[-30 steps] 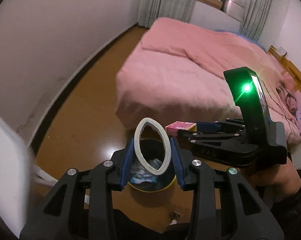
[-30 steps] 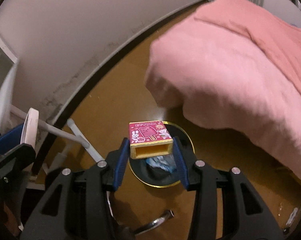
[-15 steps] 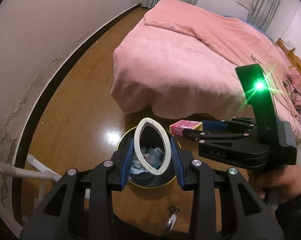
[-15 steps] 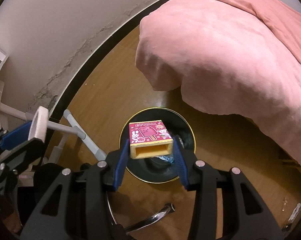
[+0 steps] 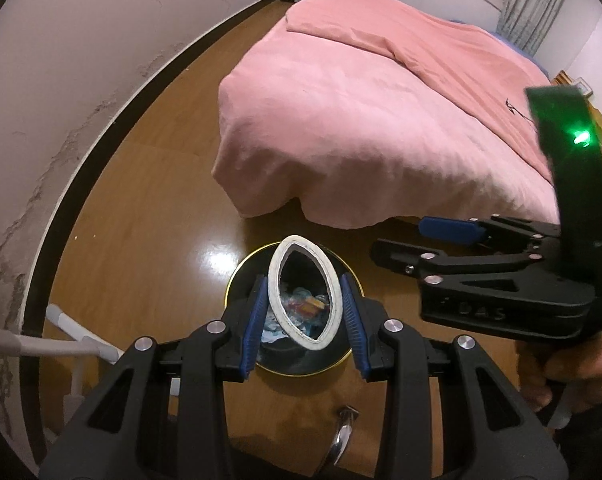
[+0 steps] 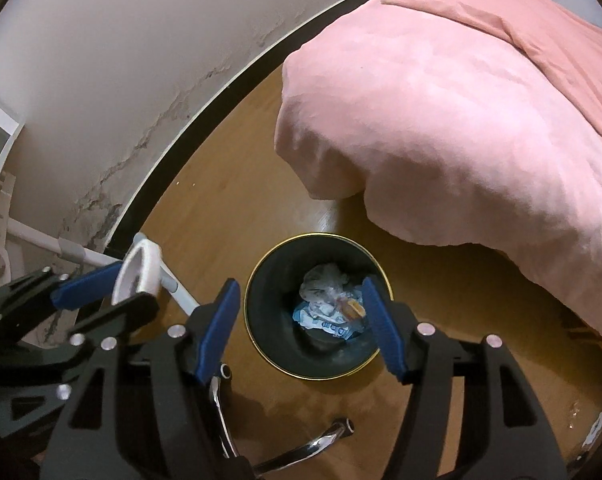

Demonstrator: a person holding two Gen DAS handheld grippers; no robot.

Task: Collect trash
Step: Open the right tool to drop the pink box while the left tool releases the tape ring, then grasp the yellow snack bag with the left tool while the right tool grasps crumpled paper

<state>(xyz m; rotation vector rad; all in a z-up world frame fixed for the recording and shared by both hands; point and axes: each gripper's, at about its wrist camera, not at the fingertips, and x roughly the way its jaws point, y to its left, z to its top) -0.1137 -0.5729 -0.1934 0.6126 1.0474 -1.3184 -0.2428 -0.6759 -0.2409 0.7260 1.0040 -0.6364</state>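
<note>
My left gripper point(image 5: 305, 292) is shut on a white ring of tape point(image 5: 297, 241), squeezed into an oval and held above the black bin with a gold rim point(image 5: 237, 280). The same ring point(image 6: 139, 268) shows at the left of the right wrist view. Above that bin point(image 6: 269, 300) my right gripper point(image 6: 299, 281) has its jaws opening, with nothing between them. The pink and yellow box point(image 6: 353, 308) lies inside on crumpled wrappers and is also visible through the ring point(image 5: 315, 303). From the left wrist view, the right gripper point(image 5: 399, 236) reaches in from the right.
A bed under a pink cover point(image 5: 381, 120) stands just behind the bin. A wall with a dark skirting point(image 6: 181, 140) runs along the left, with white rack tubes point(image 5: 73, 344) at its foot. A chrome chair leg point(image 6: 313, 444) lies in front. A person's hand point(image 5: 573, 376) holds the right gripper.
The right gripper's jaws have spread and the pink box has dropped from them into the bin. Both grippers have sunk closer to the bin; the left still holds the ring.
</note>
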